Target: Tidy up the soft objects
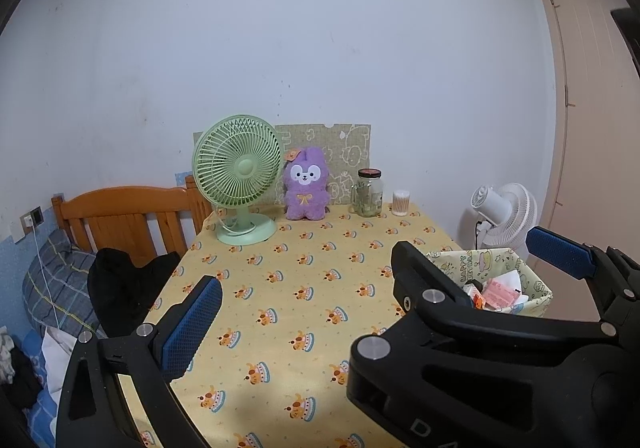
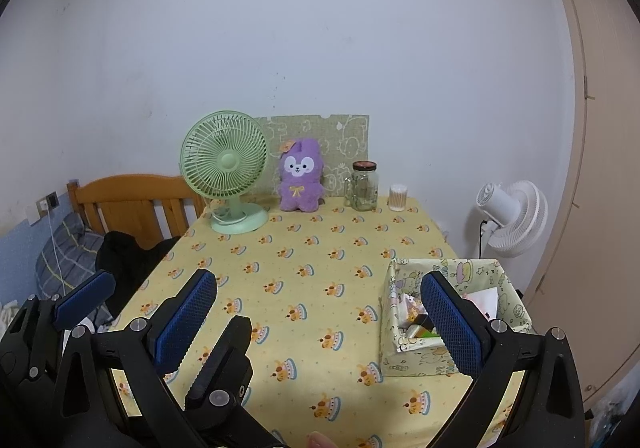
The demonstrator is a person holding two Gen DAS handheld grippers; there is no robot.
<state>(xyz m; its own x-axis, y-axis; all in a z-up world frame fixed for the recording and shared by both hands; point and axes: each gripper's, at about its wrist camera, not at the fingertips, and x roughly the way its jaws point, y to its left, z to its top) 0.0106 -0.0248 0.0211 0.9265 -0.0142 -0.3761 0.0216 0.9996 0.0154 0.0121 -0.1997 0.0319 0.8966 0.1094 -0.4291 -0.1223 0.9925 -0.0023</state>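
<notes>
Two grippers hang low over the near edge of the table (image 2: 304,260), both with jaws spread wide and nothing between the blue pads. Left gripper (image 1: 372,280) sits on the near left, aimed down the cloth; right gripper (image 2: 320,312) sits beside it, its right finger overlapping the fabric box (image 2: 404,364) in the right wrist view. Only clearly soft item on the table is the purple plush bunny (image 1: 306,190), upright at the far edge, leaning back on the patterned board (image 1: 352,146) against the wall, just beside the green desk fan (image 1: 238,176) on its left and near the glass jar (image 1: 369,194) and cotton swab tub (image 1: 401,203) on its right. Propped like that it looks tidily put away, so this fits either a plush already set in place or one waiting to be moved; can't tell which. Fabric box at near right holds small packets and paper, contents too jumbled to name, and probably serves as a catch-all bin. Middle of the yellow cloth carries nothing. Off the table: black garment (image 1: 120,288) heaped by the wooden headboard (image 1: 120,212), plaid pillow (image 1: 56,288) below it, white floor fan (image 2: 512,218) by the door. Both grippers well apart from the plush, wide jaws suiting a bulky squashy grab.
</notes>
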